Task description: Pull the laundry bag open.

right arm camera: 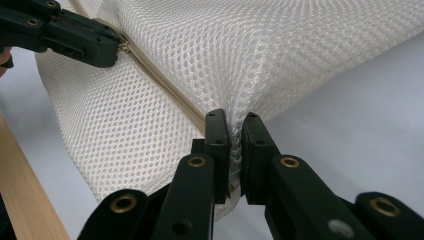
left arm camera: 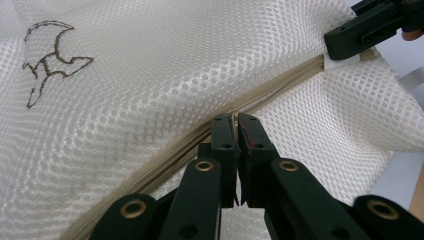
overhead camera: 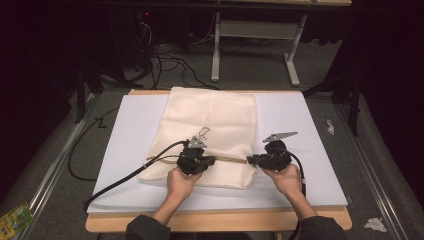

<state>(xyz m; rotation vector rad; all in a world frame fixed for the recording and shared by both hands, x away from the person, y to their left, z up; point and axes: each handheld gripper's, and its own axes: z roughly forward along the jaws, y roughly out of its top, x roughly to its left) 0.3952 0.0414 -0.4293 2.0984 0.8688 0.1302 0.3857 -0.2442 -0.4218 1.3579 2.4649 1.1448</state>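
Holding a cream mesh laundry bag (overhead camera: 212, 125) at two points along its beige zipper (overhead camera: 230, 158), I keep both grippers low in the high view, just below the centre of the frame. The bag lies on a white board (overhead camera: 300, 125) that covers a wooden table (overhead camera: 225, 222); its far end reaches the upper edge of the board, and its near end sits between my hands. A small dark emblem (overhead camera: 204, 133) shows on the mesh, above my left gripper (overhead camera: 214, 159).

In the left gripper view, the left gripper (left arm camera: 237, 125) stands at lower centre with its jaws clenched together right at the zipper (left arm camera: 200, 137) line, which runs from lower left to upper right; whether a pull tab sits between the pads, I cannot tell. The emblem (left arm camera: 50, 55) appears at upper left, and my right gripper (left arm camera: 362, 32) at upper right, pinching the bag's edge.

In the right gripper view, the right gripper (right arm camera: 235, 127) at lower centre is clamped on a fold of mesh at the zipper's end. The left gripper (right arm camera: 117, 47) enters from upper left, its tips on the zipper (right arm camera: 165, 82). The mesh (right arm camera: 250, 55) between the two rises in a ridge towards the top of the frame
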